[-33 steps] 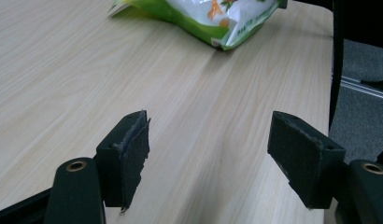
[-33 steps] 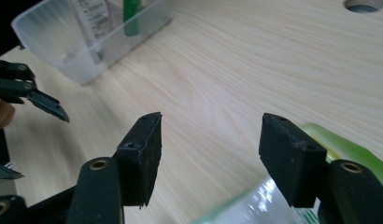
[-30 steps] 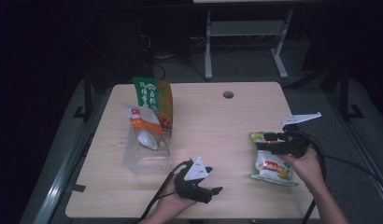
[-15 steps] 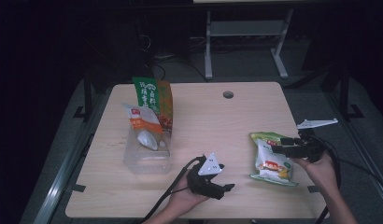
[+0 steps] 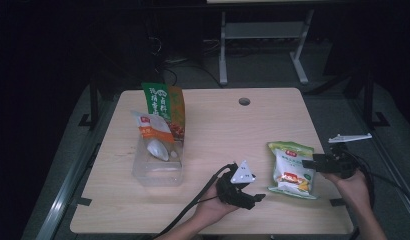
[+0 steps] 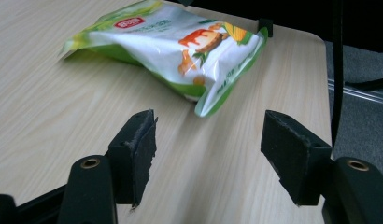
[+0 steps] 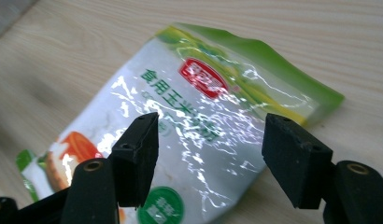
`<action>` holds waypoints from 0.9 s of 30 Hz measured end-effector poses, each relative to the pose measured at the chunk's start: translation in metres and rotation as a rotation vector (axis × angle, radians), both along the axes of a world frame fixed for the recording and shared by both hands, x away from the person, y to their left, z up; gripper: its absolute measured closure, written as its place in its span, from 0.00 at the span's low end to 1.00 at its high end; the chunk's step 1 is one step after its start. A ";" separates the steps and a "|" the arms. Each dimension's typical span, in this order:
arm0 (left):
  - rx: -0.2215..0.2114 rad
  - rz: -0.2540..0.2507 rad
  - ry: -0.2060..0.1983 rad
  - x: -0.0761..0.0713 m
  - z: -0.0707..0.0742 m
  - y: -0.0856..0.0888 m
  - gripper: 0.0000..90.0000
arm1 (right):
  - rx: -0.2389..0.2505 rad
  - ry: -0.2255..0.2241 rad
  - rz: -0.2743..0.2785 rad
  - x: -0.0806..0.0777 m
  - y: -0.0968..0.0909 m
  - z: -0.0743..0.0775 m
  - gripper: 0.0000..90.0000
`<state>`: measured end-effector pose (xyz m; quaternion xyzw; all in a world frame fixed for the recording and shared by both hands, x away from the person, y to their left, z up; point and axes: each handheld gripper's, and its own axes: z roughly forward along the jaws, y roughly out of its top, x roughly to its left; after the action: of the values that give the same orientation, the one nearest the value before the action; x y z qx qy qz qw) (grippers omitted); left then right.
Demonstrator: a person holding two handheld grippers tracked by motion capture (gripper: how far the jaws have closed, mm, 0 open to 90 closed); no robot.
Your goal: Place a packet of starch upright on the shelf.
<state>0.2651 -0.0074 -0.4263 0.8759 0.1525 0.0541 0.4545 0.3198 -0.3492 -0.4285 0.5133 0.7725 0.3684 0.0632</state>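
Black jaws on my left gripper (image 5: 253,199) have just been narrowing with nothing between them, near the green-and-white snack bag (image 5: 292,170) lying flat by the table's (image 5: 218,125) right edge. My right gripper (image 5: 309,163) hovers wide above it, empty. That glossy film could slip or shove away if I pinch flat.

Pale wooden table (image 5: 218,125) with green snack bag (image 5: 291,170), clear tub (image 5: 158,167).

Green snack bag (image 6: 180,46) lies on table (image 6: 63,116) beyond parted fingers (image 6: 138,144).
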 end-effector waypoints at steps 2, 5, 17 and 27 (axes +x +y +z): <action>-0.006 0.000 0.005 0.002 -0.001 -0.006 0.40 | -0.009 0.004 -0.010 0.001 -0.003 -0.003 0.40; 0.003 -0.004 0.007 0.006 -0.001 -0.014 0.41 | -0.009 0.013 -0.030 0.002 -0.008 -0.007 0.40; 0.011 -0.006 0.014 0.016 -0.005 -0.046 0.51 | 0.008 0.065 -0.032 0.004 -0.016 -0.023 0.49; 0.046 0.021 0.033 0.023 -0.013 -0.052 0.54 | 0.080 0.081 0.002 0.000 -0.013 -0.027 0.69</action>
<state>0.2881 -0.0591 -0.4392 0.8852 0.1679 0.0480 0.4312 0.3199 -0.3621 -0.4552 0.5293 0.7595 0.3781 0.0111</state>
